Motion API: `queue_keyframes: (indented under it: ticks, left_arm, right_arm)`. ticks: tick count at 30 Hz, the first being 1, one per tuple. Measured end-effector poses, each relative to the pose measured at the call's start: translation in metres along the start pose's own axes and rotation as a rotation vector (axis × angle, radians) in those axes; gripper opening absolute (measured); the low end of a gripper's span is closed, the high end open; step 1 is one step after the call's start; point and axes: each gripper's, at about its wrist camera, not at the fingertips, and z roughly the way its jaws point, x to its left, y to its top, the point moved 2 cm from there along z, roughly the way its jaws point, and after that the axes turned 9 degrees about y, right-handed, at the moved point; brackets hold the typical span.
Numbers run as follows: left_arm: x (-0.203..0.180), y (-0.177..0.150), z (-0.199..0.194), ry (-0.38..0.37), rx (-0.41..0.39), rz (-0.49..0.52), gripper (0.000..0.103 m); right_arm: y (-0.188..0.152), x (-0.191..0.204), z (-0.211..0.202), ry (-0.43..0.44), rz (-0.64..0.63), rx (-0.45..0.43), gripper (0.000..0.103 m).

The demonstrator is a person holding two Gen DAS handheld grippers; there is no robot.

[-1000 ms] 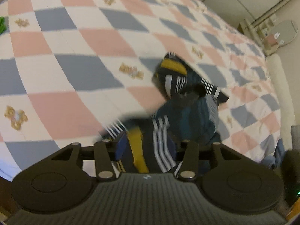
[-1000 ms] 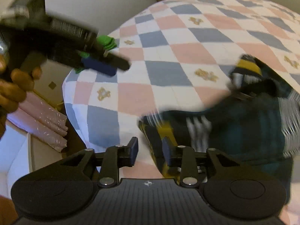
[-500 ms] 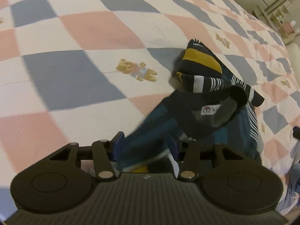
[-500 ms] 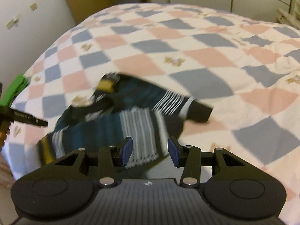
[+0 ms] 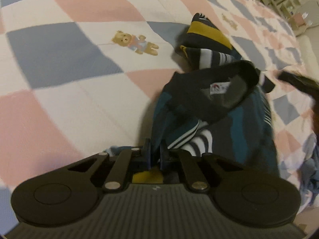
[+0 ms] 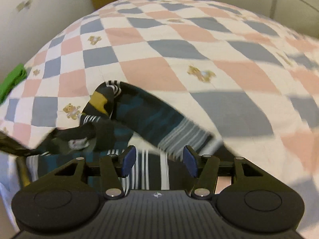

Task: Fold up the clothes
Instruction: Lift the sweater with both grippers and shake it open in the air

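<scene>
The shirt (image 5: 229,107), dark teal with white stripes and a mustard band, lies crumpled on the checked bedspread (image 5: 59,79), its black collar and label turned up. In the left wrist view, the left gripper (image 5: 155,155) has been lowered onto the near edge of the cloth, and its jaws, which stood apart half a second ago with the fabric between them, are now closing and are seen pinched together on a fold of the shirt. A first hold on the garment appears to have been gained, so lifting or spreading it flat can be judged the step in hand. To the left of the shirt a wide stretch of bedspread is free, with a printed teddy bear (image 5: 135,42) on it; at the right edge a dark blurred shape is seen, but what it is cannot be told. In the right wrist view, the right gripper (image 6: 159,164) has been swung from the bed's edge to above the striped part of the shirt (image 6: 151,119), and its jaws are opening, the blue pads standing apart with striped cloth beneath them but not pressed. A second hold has not yet been taken. Beyond the sleeve (image 6: 179,135) much bare bedspread (image 6: 199,45) is left for laying the shirt out, while the bed's edge runs close on the left, where something green (image 6: 12,79) lies.
</scene>
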Motion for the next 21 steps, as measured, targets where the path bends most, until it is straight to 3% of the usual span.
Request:
queue_keyframes:
  ticks: [5, 7, 9, 12, 16, 18, 20, 21]
  left_arm:
    - [0.014, -0.008, 0.001, -0.01, 0.002, -0.134, 0.012]
    - [0.011, -0.009, 0.007, -0.003, 0.008, -0.143, 0.018]
    - [0.008, -0.011, 0.012, 0.0, 0.013, -0.144, 0.028]
    - [0.009, -0.012, 0.016, -0.004, 0.013, -0.166, 0.039]
    - [0.012, -0.011, 0.017, -0.016, 0.007, -0.189, 0.048]
    - [0.013, -0.01, 0.018, -0.035, 0.006, -0.204, 0.057]
    - [0.005, -0.012, 0.022, -0.023, 0.019, -0.157, 0.059]
    - [0.001, -0.013, 0.024, -0.014, 0.024, -0.13, 0.058]
  right_arm:
    - [0.052, 0.003, 0.065, 0.009, -0.227, 0.034, 0.055]
    - [0.069, 0.009, 0.093, 0.018, -0.32, 0.065, 0.055]
    - [0.084, 0.02, 0.122, 0.029, -0.433, 0.098, 0.063]
    - [0.095, 0.035, 0.156, 0.052, -0.591, 0.138, 0.074]
    - [0.098, 0.048, 0.195, 0.103, -0.675, 0.219, 0.073]
    - [0.096, 0.047, 0.205, 0.138, -0.629, 0.26, 0.053]
    - [0.091, 0.044, 0.203, 0.157, -0.569, 0.276, 0.004]
    - [0.088, 0.043, 0.2, 0.151, -0.545, 0.272, 0.004]
